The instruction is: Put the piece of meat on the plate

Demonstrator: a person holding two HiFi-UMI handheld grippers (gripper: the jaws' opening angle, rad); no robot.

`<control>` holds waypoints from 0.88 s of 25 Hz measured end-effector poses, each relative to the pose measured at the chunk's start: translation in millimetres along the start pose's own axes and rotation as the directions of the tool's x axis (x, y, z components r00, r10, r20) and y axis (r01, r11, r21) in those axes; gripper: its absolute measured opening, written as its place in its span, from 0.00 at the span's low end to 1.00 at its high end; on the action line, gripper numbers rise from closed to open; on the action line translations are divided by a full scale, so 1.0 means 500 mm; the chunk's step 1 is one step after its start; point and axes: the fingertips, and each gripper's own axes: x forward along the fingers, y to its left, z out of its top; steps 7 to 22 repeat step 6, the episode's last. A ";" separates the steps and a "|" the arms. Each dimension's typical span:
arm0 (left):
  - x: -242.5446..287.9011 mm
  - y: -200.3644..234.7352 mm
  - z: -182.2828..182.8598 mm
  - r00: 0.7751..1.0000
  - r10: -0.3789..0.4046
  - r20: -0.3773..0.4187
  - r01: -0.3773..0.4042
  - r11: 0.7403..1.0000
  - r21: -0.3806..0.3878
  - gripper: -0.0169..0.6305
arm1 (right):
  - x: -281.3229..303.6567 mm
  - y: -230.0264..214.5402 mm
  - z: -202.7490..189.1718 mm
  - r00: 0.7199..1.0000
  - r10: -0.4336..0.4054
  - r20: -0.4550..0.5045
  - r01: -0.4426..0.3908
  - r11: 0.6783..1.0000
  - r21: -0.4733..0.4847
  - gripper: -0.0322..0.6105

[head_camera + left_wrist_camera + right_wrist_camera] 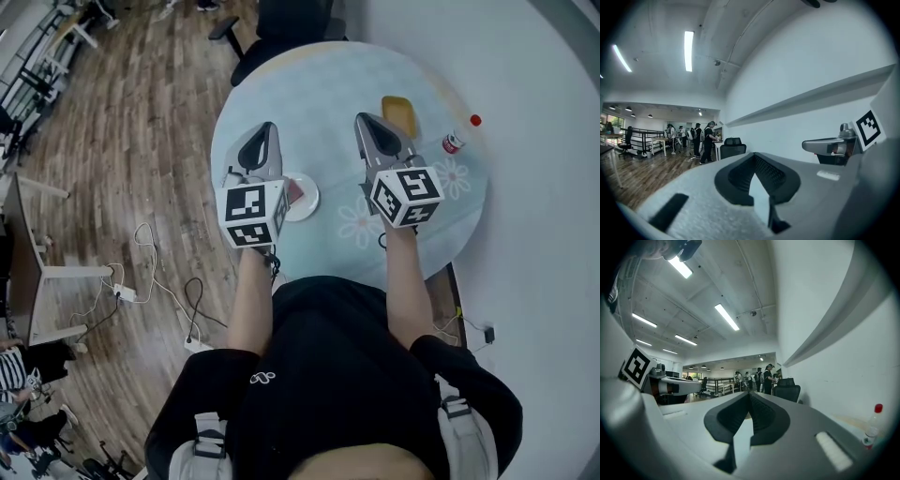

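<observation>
Piece of meat (295, 191) on plate (310, 202), left hand-held gripper (268, 127), right hand-held gripper (363, 117) both closed, bottle (454, 142) nearby

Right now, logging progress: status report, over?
Left gripper shut, empty. Right gripper shut, empty. Piece of meat on white plate. Nothing in the way.

Left forearm (251, 300) and right forearm (401, 281) reach fwd from the torso, approx parallel, each carrying a claw w/ its marker cube nearest the body (left cube (251, 214), right cube (406, 195)). Left claw (268, 127) (754, 155) points roughly level, jaws shut tip to tip w/ nothing btwn them; right claw (364, 118) (749, 394) is also held level, jaws together and empty. The two claws sit side by side, apart, not touching, tips aimed the same way.
</observation>
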 end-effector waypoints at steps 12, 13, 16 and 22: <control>0.003 0.000 -0.010 1.000 -0.020 -0.018 0.020 1.000 -0.008 0.03 | 0.006 0.006 0.001 1.000 0.011 -0.005 -0.011 1.000 -0.003 0.06; 0.003 0.000 -0.010 1.000 -0.020 -0.018 0.020 1.000 -0.008 0.03 | 0.006 0.006 0.001 1.000 0.011 -0.005 -0.011 1.000 -0.003 0.06; 0.003 0.000 -0.010 1.000 -0.020 -0.018 0.020 1.000 -0.008 0.03 | 0.006 0.006 0.001 1.000 0.011 -0.005 -0.011 1.000 -0.003 0.06; 0.003 0.000 -0.010 1.000 -0.020 -0.018 0.020 1.000 -0.008 0.03 | 0.006 0.006 0.001 1.000 0.011 -0.005 -0.011 1.000 -0.003 0.06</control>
